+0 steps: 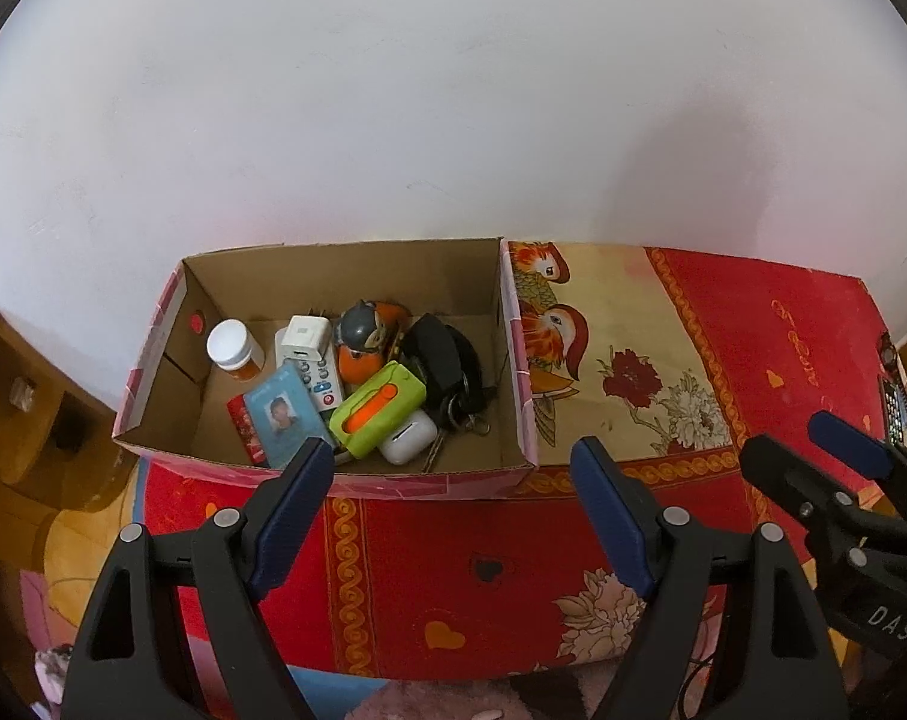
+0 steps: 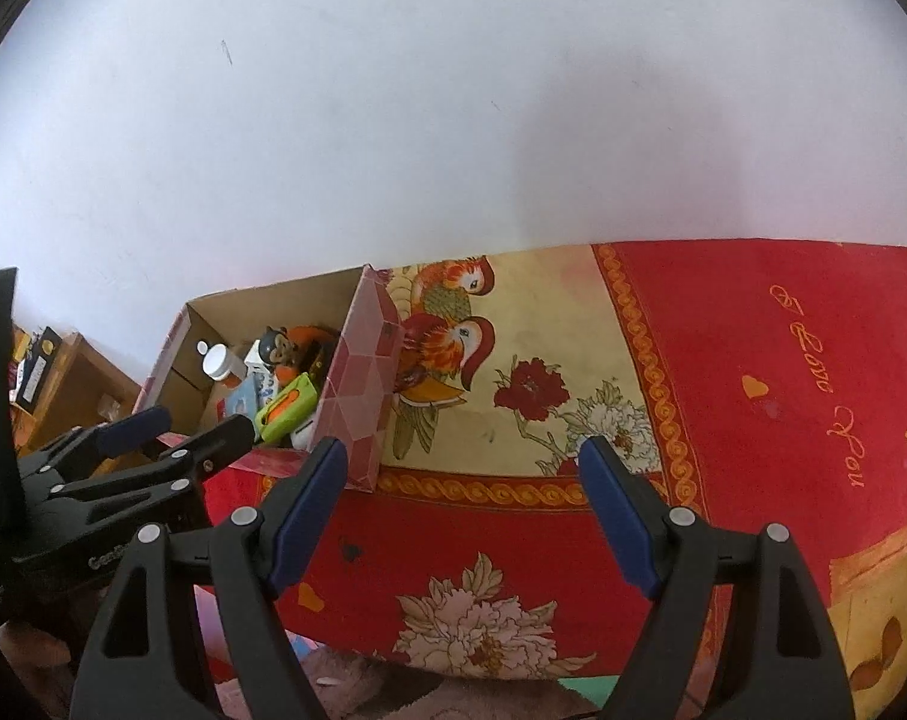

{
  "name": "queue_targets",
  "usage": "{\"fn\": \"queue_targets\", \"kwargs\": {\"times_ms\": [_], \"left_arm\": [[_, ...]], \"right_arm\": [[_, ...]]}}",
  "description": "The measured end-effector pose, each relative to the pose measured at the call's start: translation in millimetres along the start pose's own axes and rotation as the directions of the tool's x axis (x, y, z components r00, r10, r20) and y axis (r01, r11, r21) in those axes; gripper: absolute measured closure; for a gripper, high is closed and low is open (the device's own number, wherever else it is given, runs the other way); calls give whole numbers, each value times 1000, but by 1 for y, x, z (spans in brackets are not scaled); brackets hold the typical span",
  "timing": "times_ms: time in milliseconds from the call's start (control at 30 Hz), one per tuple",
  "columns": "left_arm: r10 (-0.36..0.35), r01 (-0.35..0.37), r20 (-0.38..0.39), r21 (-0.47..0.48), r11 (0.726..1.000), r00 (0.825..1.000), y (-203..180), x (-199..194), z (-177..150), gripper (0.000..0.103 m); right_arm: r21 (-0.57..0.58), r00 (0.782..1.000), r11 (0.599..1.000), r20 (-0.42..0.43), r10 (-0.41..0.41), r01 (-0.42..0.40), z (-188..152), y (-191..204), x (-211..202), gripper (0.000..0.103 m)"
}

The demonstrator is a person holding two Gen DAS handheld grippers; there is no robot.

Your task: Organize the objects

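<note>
A cardboard box (image 1: 516, 360) with pink patterned sides stands at the back left of the table. In it lie a white-capped pill bottle (image 1: 234, 348), a white charger (image 1: 303, 339), a monkey toy (image 1: 366, 339), a green case with an orange slider (image 1: 378, 408), a white earbud case (image 1: 407, 438), a blue ID card (image 1: 282, 414) and black keys (image 1: 444, 360). My left gripper (image 1: 453, 480) hangs open just in front of the box, nothing between its pads. My right gripper (image 2: 462, 480) is open too, over the bare cloth to the right of the box (image 2: 363, 396).
A red and yellow cloth with parrots and flowers (image 2: 723, 360) covers the table. A dark keypad device (image 1: 894, 402) lies at its far right edge. A white wall rises right behind. Wooden shelves (image 1: 27, 414) stand lower left, past the table's edge.
</note>
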State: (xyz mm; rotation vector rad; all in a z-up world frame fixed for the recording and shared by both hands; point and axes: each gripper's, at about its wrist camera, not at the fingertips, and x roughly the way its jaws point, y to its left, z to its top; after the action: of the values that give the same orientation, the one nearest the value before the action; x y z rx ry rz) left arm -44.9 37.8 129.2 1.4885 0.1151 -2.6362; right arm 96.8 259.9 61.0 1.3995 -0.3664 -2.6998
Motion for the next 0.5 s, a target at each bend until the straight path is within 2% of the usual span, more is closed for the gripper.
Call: {"fn": "queue_targets", "kwargs": {"times_ms": [500], "left_arm": [[8, -8, -29, -12, 1000, 1000, 24, -3, -11, 20]], "right_arm": [[-17, 1000, 1000, -18, -9, 8, -6, 22, 5, 23]]}}
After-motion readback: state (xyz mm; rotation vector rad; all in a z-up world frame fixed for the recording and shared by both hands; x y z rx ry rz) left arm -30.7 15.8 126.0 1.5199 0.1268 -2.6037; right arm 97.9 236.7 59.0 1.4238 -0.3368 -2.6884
